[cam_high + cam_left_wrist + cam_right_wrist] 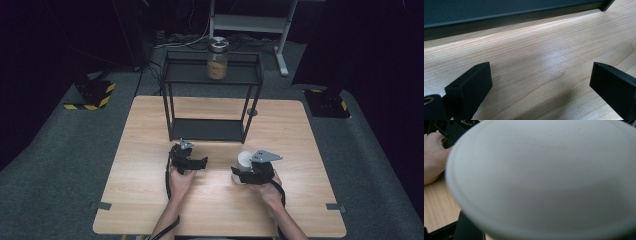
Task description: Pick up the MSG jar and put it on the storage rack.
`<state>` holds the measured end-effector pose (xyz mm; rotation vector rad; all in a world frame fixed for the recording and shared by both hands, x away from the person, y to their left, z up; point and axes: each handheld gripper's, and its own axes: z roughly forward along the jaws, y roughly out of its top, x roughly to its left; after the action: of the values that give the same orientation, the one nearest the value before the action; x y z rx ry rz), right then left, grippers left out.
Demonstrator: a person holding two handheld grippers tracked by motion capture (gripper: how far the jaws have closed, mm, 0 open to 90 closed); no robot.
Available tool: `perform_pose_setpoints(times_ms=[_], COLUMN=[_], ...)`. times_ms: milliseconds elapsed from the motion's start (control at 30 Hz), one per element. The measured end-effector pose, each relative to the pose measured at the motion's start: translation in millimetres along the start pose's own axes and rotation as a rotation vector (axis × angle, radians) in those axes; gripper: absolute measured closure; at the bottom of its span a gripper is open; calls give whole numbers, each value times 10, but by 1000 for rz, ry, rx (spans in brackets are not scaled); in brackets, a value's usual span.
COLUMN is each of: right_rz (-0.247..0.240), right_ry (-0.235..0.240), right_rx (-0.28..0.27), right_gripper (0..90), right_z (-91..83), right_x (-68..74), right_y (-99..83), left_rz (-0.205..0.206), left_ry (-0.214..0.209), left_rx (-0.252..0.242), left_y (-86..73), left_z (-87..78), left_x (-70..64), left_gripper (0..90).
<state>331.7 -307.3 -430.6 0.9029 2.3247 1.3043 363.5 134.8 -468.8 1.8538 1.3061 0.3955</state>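
1. The black two-tier metal rack (210, 100) stands on the far half of the wooden tabletop (150, 210) and serves as the landmark here.
2. A glass jar (218, 58) with a metal lid and tan contents stands upright on the rack's upper shelf, toward its right half.
3. The white cup (244, 159) sits on the tabletop in front of the rack's right front leg, a little apart from it.
4. The right gripper (244, 174) is at the cup on its near side; in the right gripper view the cup (544, 177) looms blurred and very close between its jaws. Whether the jaws pinch the cup or only flank it cannot be told.
5. The left gripper (192, 162) lies low on the tabletop just in front of the rack's left front leg, held by the person's left hand (179, 181).
6. In the left gripper view its jaws are spread wide with bare wood between them, and the rack's lower shelf edge (511, 17) runs across just beyond.
7. The two grippers are near each other, apart, both on the rack's near side.
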Motion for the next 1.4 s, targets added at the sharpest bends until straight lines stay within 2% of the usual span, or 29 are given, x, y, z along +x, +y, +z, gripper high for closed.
perform_pose_setpoints(times_ms=[833, 1167, 1400], right_rz=[-20, -31, -36], right_ry=[-28, -37, -25], right_rx=[-8, -12, -6], right_gripper=[333, 334, 334], right_z=[-46, -129, -181], right_x=[61, 38, -11], right_y=[37, 161, 270], left_rz=[-4, -5, -8], left_ry=[-3, -5, -9], left_rx=[-3, -3, -4], left_y=[-5, -5, -7], left_z=[-2, -3, -5], left_x=[10, 15, 24], left_gripper=[43, 42, 43])
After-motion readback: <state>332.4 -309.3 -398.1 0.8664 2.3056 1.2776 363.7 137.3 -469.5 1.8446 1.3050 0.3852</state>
